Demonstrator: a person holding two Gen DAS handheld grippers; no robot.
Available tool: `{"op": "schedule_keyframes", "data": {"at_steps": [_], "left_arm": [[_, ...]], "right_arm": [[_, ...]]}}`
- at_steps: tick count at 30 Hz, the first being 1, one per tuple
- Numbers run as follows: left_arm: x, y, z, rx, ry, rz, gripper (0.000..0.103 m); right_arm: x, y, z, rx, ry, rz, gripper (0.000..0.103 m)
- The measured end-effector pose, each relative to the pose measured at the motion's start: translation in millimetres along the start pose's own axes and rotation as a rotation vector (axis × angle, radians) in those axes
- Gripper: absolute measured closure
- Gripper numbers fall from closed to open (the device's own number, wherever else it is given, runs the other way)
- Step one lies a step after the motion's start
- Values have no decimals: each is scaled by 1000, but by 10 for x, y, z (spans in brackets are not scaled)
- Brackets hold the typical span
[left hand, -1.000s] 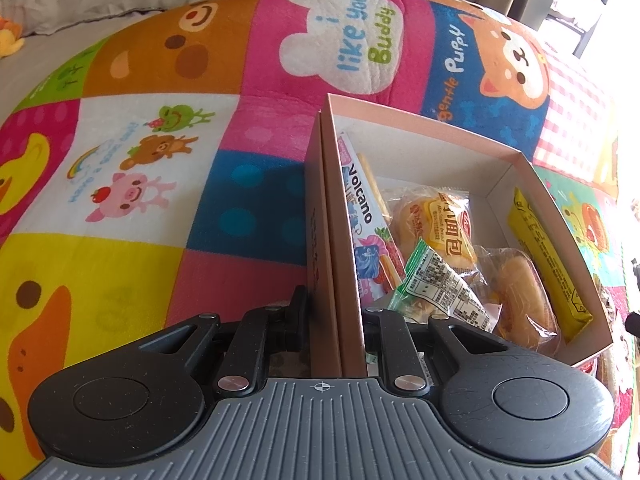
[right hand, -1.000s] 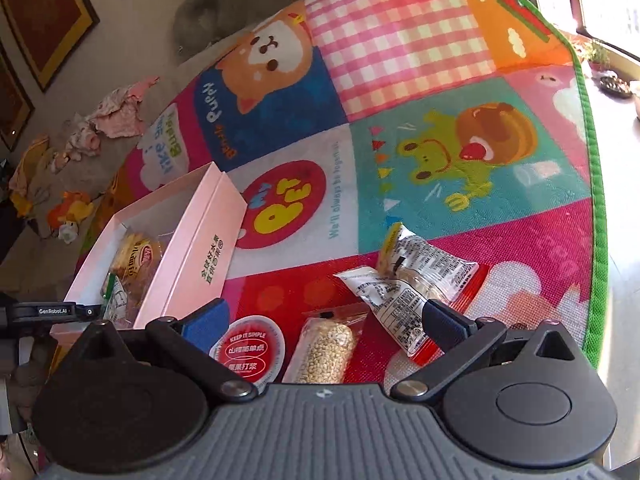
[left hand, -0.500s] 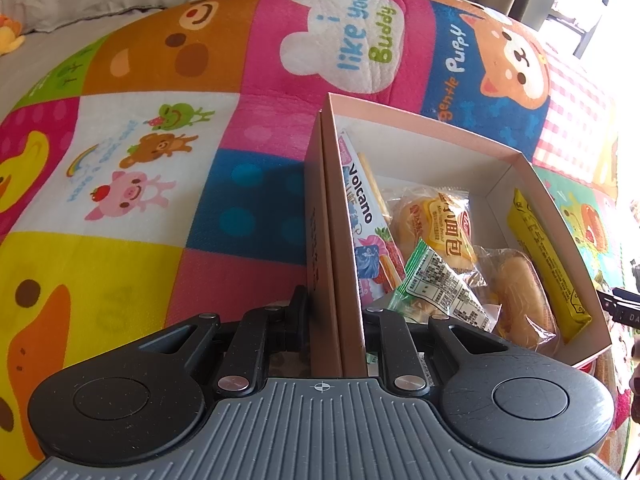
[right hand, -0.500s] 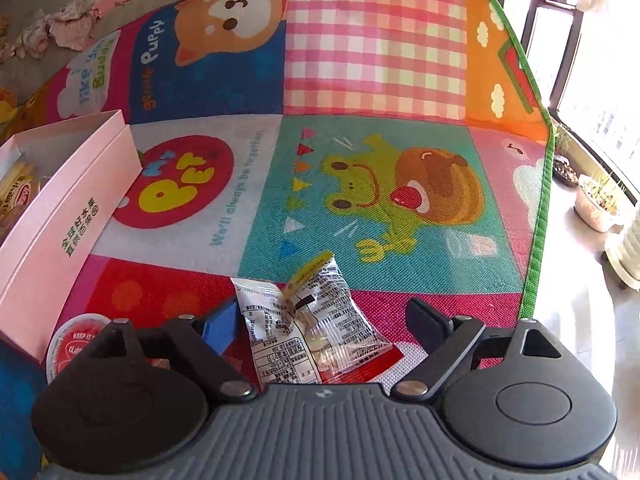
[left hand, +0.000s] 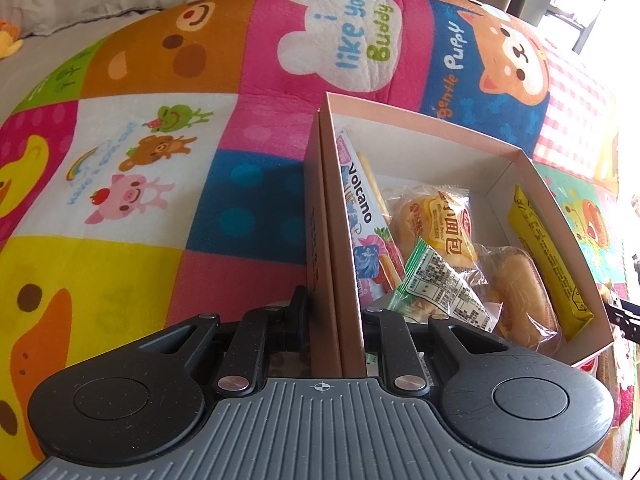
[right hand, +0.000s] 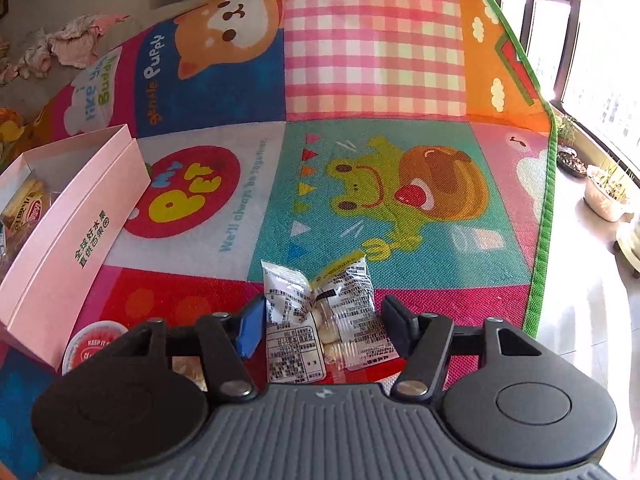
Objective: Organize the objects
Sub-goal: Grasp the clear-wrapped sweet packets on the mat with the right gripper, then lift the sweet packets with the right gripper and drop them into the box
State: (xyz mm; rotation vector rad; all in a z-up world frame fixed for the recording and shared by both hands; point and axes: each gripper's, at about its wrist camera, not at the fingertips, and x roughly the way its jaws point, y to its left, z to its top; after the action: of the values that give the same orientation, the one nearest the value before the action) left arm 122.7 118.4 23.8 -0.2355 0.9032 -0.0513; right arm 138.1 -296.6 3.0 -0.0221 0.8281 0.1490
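Observation:
The pink cardboard box (left hand: 500,160) stands on the colourful play mat (left hand: 160,184) and holds several snack packs, among them a Volcano pack (left hand: 360,196), a bun pack (left hand: 436,220) and a yellow pack (left hand: 544,252). My left gripper (left hand: 336,308) is shut on the box's near left wall, one finger outside and one inside. In the right wrist view the box (right hand: 76,232) lies at the left. My right gripper (right hand: 322,320) straddles a clear printed snack packet (right hand: 344,292) lying on the mat; its jaws are closing, and the pads stand at the packet's edges without squeezing it.
A round red-lidded cup (right hand: 92,344) sits by the box's near corner, with another small pack (right hand: 186,364) under my right gripper's left finger. The mat's green edge (right hand: 544,208) runs along the right, with bare floor and plant pots (right hand: 604,192) beyond. Crumpled clothes (right hand: 76,44) lie far left.
My right gripper swung right, away from the box and cup, and lowered over the clear packet while its jaws narrowed around it. The left gripper and box have not moved.

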Motion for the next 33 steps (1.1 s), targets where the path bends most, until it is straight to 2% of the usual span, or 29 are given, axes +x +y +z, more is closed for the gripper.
{"op": "schedule_keyframes", "data": {"at_steps": [4,9,12,14,18,21,26,29,33], "left_arm": [[-4,5,-11,-2,-5,-2,84],[-7,8,-18,-1,-8,-2,84],[-14,7,-26,-6,-12,-1,84],[-18,4,-27,-8,-14,1,84],[-23,-8,-26,-2,-13,4,85],[-23,-14,-25,6,-13,5,85],[-22,-12,-32,12,-18,-1,85],[-24,-3,-41,11,-24,-6,84],[-26,12,-51,13,-31,-16,84]], "right_arm": [[-298,8,-212,3,28,-10,47],[-831,131,-420,19,32,50,47],[-1095,378,-515,-13,57,122,47],[-1189,643,-589,-60,93,177,48],[-1293,1126,-600,-151,111,269,48],[-1451,1430,-398,-216,42,318,48],[-1635,1727,373,-222,-90,357,48],[-1518,1864,856,-184,-109,384,48],[-1137,2067,1306,-115,-65,412,48]]}}
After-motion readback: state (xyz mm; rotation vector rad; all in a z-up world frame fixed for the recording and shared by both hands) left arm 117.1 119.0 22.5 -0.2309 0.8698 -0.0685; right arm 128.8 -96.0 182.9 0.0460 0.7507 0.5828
